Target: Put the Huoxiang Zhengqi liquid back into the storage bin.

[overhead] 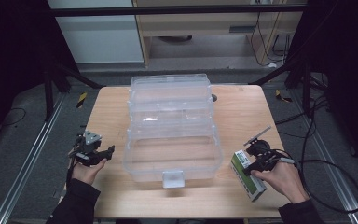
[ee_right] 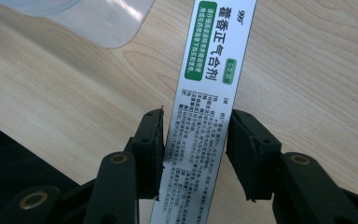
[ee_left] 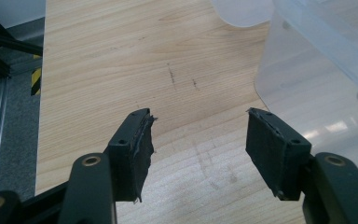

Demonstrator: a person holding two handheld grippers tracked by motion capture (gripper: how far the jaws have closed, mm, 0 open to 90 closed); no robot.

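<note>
Wooden and pale, the table stood on a grey floor with dark metal frames around it. At the middle of the table sat a large clear plastic storage box, its lid folded open toward the far side and a small latch at its near wall.

To the right of this box, close to the near right corner of the table, lay a white and green carton with printed text, long and narrow. The right gripper was placed around this carton: in the right gripper view one black jaw stood at each long side of it, the left jaw just touching the edge and the right jaw also against it or very near; I could not tell if they pressed firmly. The person's right hand held that gripper, and a black cable curled from it to the floor.

To the left of the box, the left gripper hung above bare wood, its jaws wide apart with nothing between them. The left hand held it near the box's near left corner.
</note>
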